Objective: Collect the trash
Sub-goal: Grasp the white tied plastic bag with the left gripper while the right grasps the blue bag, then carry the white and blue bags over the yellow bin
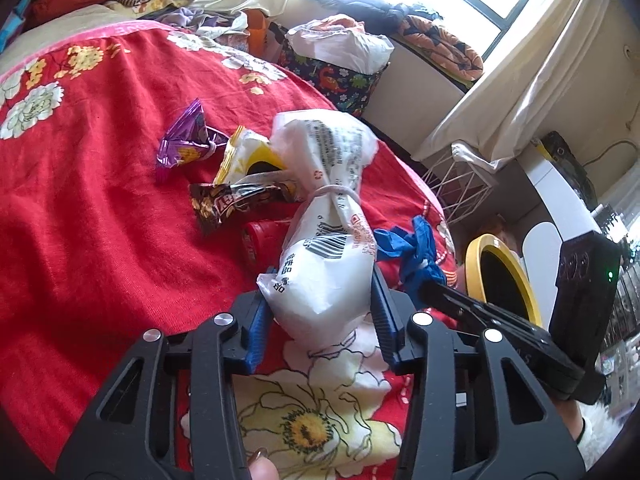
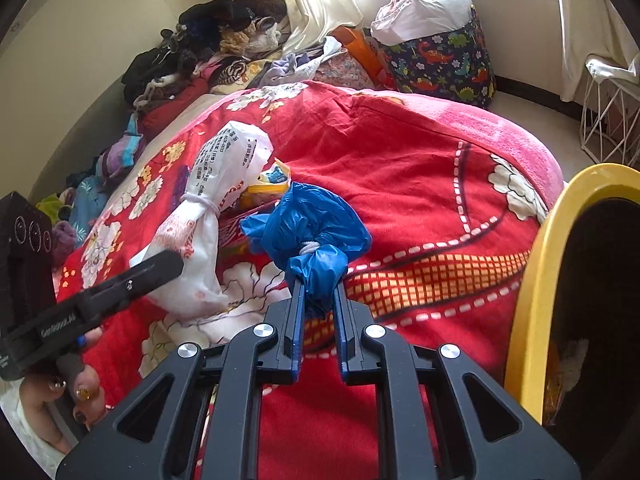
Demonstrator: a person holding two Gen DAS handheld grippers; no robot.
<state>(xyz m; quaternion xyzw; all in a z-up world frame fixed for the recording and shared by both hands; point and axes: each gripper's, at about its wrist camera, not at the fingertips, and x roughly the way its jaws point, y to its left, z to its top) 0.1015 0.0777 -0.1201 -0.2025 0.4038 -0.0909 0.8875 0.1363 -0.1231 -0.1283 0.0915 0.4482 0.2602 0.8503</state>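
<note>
A tied white plastic bag (image 1: 324, 240) lies on the red flowered blanket (image 1: 88, 208). My left gripper (image 1: 320, 312) has its blue-padded fingers on either side of the bag's lower end, closed against it. The bag also shows in the right wrist view (image 2: 204, 232). My right gripper (image 2: 318, 300) is shut on the knotted end of a blue plastic bag (image 2: 308, 232), which shows in the left wrist view (image 1: 412, 252). A purple wrapper (image 1: 184, 140), a yellow-white wrapper (image 1: 244, 152), a brown snack wrapper (image 1: 236, 200) and a red item (image 1: 264, 236) lie beyond the white bag.
A yellow-rimmed black bin (image 2: 560, 280) stands off the bed's edge at right; it shows in the left wrist view (image 1: 504, 276). A dinosaur-print basket (image 2: 444, 60), a white wire basket (image 2: 608, 112) and piled clothes (image 2: 208, 40) lie beyond.
</note>
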